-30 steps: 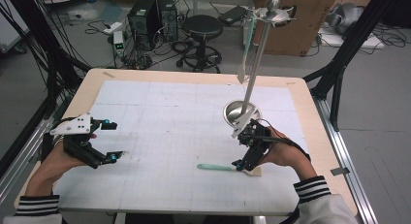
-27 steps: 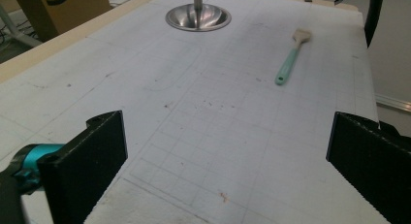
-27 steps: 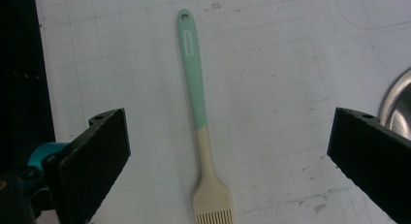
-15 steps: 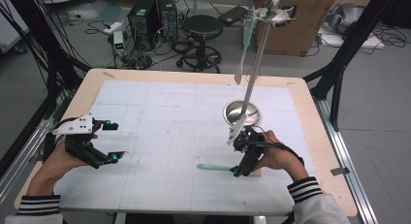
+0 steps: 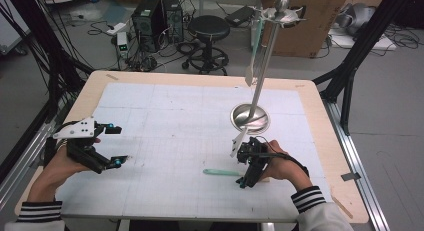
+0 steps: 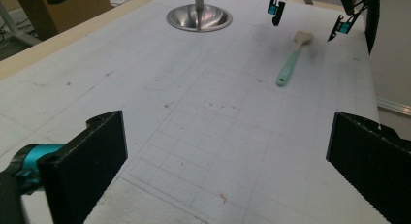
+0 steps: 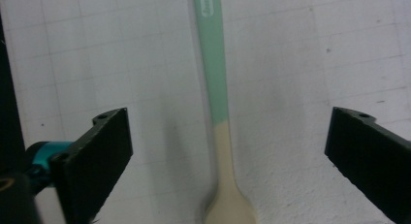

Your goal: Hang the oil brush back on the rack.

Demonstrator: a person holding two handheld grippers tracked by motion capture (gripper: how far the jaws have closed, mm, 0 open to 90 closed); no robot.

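The right hand-held gripper [image 5: 248,166] had descended since a second earlier and stood with jaws wide, straddling the mint-handled brush [image 7: 216,88] lying flat on the worktop [image 5: 165,116]; a grasp appeared imminent. The left hand-held gripper [image 5: 112,146] remained wide and empty. The rack [image 5: 250,118] beyond held one hanging utensil [image 5: 255,51].

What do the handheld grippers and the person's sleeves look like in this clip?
Both the left gripper and the right gripper are black with wide flat jaws and teal accents; the left carries a grey three-cornered plate. A black cable trails from the right. Sleeves are white with black-striped cuffs.
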